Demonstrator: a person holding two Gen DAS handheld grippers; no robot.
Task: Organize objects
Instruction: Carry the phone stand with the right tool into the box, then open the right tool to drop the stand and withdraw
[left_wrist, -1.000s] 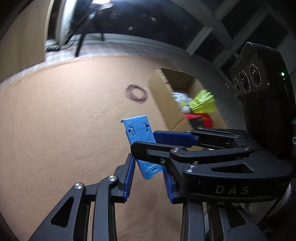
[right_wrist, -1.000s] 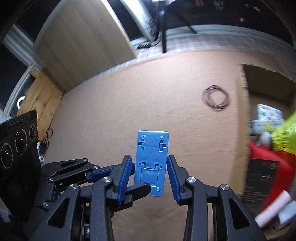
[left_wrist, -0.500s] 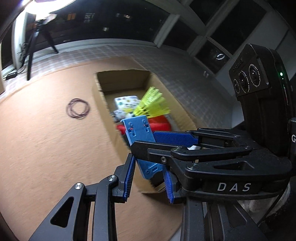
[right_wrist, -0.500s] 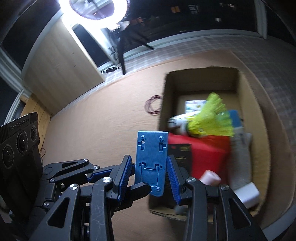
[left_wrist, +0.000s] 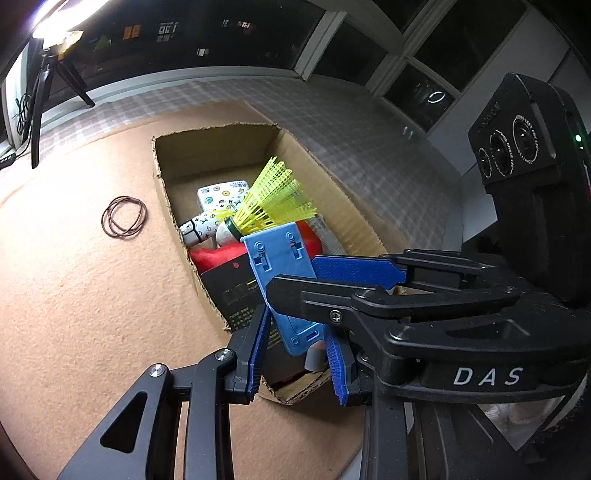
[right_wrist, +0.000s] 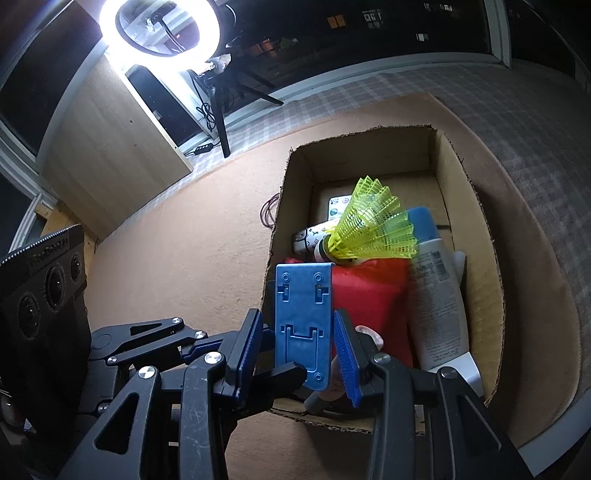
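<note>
**A:** Left wrist view first. Where is the plate?

**B:** The blue plate (left_wrist: 280, 258) hangs in the air over the near end of the box (left_wrist: 162, 173), above a red pouch (left_wrist: 218, 254) and a black pack. The left gripper (left_wrist: 297, 354) stands narrow, its pads flanking the plate's lower end with a sliver of gap on each side. I cannot tell if it presses. The right gripper (left_wrist: 291, 275) reaches in from the right, one finger at the plate's right edge and the other crossing its face. I judge that it carries the plate.

**A:** So which step is this?

**B:** Bringing the plate to the box, I'd say. Next it must go down and be let go. The near end is crowded and a shuttlecock (left_wrist: 275, 201) sticks up, so the move needs care.

**A:** Anything only this view has?

**B:** The loops of band (left_wrist: 123, 216) lie plain on the mat, left of the box.

**A:** And the right wrist view?

**B:** The plate shows face-on between the right gripper's narrow pads, the right pad about touching its edge. The left gripper's fingertip lies over its lower corner. Only here do I see a white bottle (right_wrist: 437, 295) along the box's right wall, the bare floor at its far end, and a ring light (right_wrist: 159, 33).
</note>
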